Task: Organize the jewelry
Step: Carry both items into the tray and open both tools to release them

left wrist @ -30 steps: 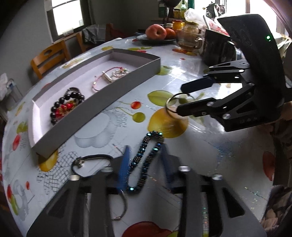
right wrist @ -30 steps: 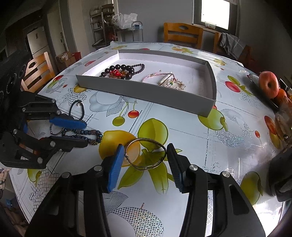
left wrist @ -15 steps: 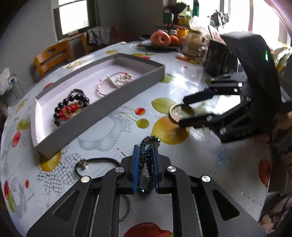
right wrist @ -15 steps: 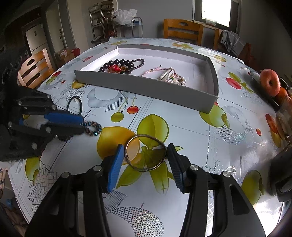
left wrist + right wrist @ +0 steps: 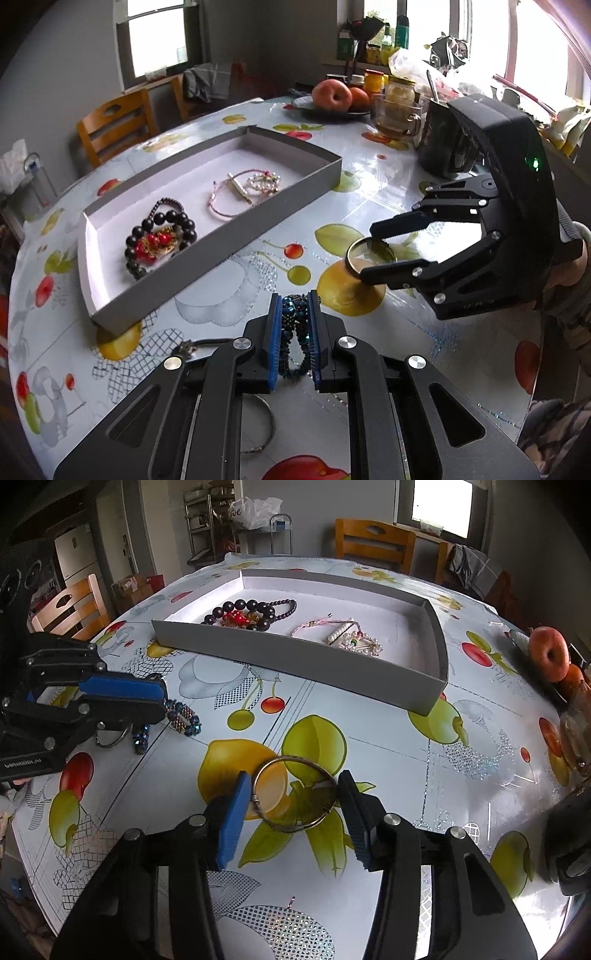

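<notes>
My left gripper [image 5: 294,308] is shut on a dark blue beaded bracelet [image 5: 294,325], lifted a little off the table; it also shows in the right wrist view [image 5: 183,720]. My right gripper [image 5: 291,794] is open around a thin gold bangle [image 5: 295,794] that lies on the tablecloth, the pads [image 5: 236,808] close to its rim on both sides. The bangle shows between those fingers in the left wrist view [image 5: 369,254]. The grey tray [image 5: 207,236] holds a black bead bracelet [image 5: 159,236] and a pink cord and pearl pieces [image 5: 243,188].
A black cord bracelet [image 5: 199,345] and a thin metal ring [image 5: 264,432] lie on the table under my left gripper. A fruit plate [image 5: 332,99], jars, a glass cup [image 5: 395,118] and a dark mug [image 5: 443,144] stand at the table's far side. Wooden chairs surround the table.
My left gripper shut on the blue beaded bracelet and lifted it. My right gripper stayed open around the gold bangle, with its pads now nearer the rim.
</notes>
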Tool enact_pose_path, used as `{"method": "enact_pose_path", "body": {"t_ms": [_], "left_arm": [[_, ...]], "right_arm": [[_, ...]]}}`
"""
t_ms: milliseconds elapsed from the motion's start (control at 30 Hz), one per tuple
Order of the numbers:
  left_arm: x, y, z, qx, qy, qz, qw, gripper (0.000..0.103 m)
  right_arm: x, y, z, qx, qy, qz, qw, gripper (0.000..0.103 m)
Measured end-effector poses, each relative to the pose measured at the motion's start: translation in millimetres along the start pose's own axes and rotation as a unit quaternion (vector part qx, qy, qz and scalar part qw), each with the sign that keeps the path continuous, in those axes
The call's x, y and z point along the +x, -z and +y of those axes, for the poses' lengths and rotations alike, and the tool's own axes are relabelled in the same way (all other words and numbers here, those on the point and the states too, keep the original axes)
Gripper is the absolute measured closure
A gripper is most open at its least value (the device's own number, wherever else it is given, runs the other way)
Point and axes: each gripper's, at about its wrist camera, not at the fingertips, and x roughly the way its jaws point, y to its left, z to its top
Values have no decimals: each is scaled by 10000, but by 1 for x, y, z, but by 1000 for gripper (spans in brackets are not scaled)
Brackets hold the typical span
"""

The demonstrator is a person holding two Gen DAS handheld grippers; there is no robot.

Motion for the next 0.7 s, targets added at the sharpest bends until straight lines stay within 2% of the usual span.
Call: {"method": "enact_pose_path", "body": {"t_ms": [400, 700], "left_arm": [[-10, -23, 13, -13, -136, -180, 9997, 88], [-11, -45, 38, -188, -330, -335, 9987, 88]], "right_arm": [[-26, -29, -2, -37, 63, -449, 9990, 55], [-24, -64, -6, -80, 37, -632, 9980, 55]]}}
